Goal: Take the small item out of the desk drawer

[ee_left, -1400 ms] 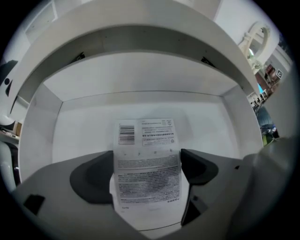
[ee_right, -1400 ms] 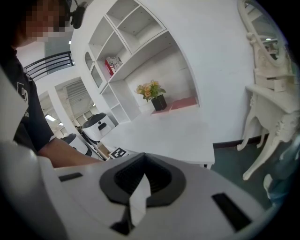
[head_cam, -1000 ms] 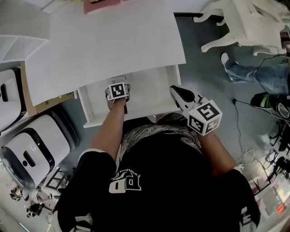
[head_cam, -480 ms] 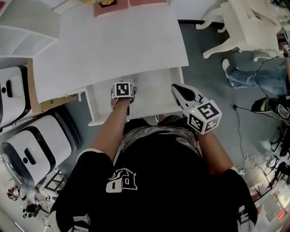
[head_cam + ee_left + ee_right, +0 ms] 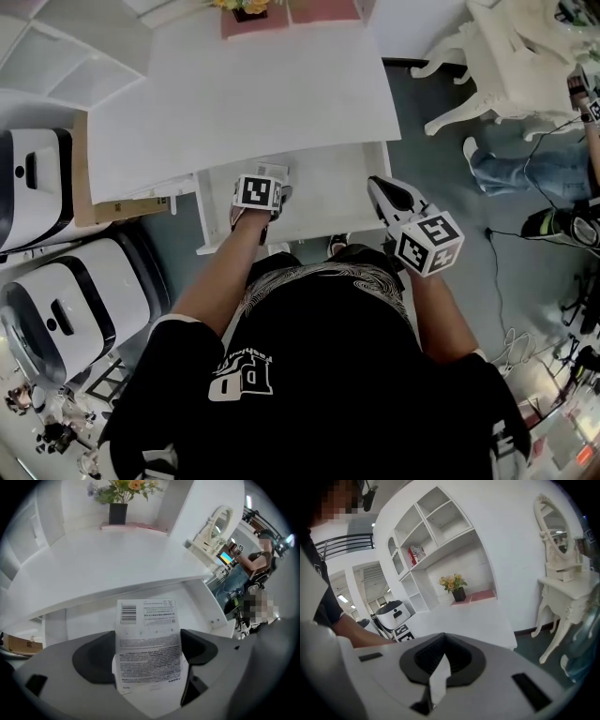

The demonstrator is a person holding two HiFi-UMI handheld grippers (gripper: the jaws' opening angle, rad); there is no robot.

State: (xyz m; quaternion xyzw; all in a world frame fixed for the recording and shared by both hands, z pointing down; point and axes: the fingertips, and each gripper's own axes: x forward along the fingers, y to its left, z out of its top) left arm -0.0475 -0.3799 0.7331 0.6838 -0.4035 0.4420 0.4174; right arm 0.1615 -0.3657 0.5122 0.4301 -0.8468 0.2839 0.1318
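Left gripper [image 5: 148, 657] jaws clamped on flat white printed packet with barcode [image 5: 147, 620], over open white desk drawer [image 5: 328, 202]; right gripper [image 5: 381, 187] jaws together, idle. Risk: thin packet slipping, falling into drawer if grip loosens

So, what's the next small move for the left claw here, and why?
Probably raise the left claw up and clear of the drawer: its jaws are shut on the printed packet, which hangs over the open drawer's inside.

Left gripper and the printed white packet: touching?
Touching. The left gripper view shows the printed white packet pinched between the two dark pads of the left gripper.
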